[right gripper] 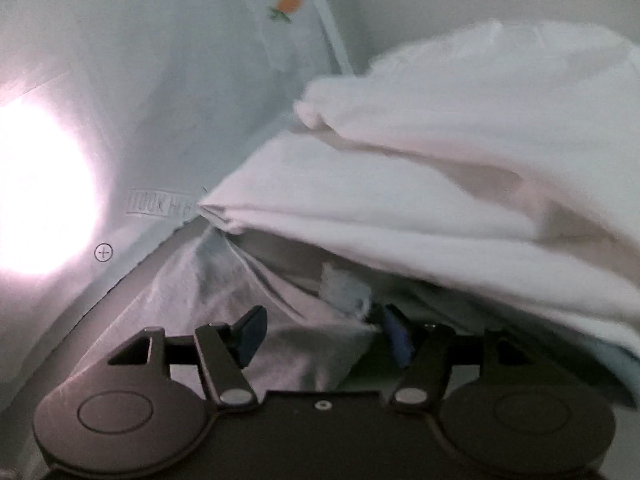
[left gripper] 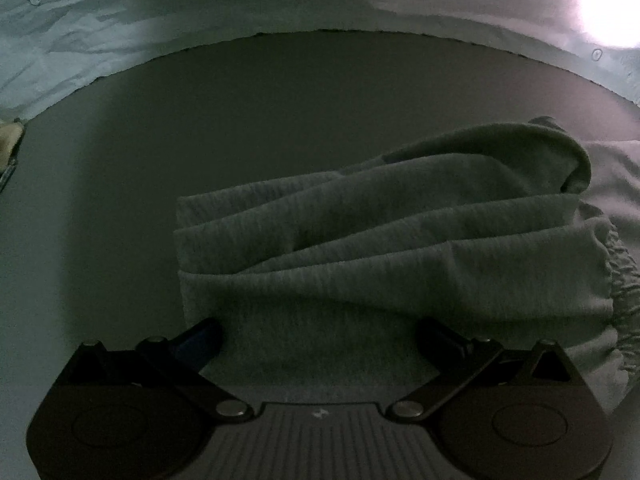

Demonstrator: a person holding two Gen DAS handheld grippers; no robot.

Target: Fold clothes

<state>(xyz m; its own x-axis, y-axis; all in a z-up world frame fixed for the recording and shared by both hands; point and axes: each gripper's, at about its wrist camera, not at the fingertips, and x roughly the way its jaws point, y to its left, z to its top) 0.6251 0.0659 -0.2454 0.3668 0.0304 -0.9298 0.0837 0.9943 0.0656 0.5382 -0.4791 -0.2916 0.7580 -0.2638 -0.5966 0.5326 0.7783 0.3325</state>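
Observation:
In the left wrist view a grey knit garment [left gripper: 392,248] lies bunched in long folds on a grey table [left gripper: 248,112], with its elastic waistband [left gripper: 620,280] at the right. My left gripper [left gripper: 318,334] is open, its fingers spread wide over the garment's near edge. In the right wrist view my right gripper [right gripper: 324,334] is open above thin pale blue-grey cloth [right gripper: 304,344]. A small blue-grey tag or cloth tip [right gripper: 346,290] sits just ahead of the right finger [right gripper: 396,336]. A stack of folded white cloth [right gripper: 460,184] hangs over it at the right.
A pale blue sheet [left gripper: 100,36] with small printed marks covers the back of the table. A bright light glare [right gripper: 36,196] whitens the left of the right wrist view. A pale fabric with an orange carrot print [right gripper: 290,0] lies behind.

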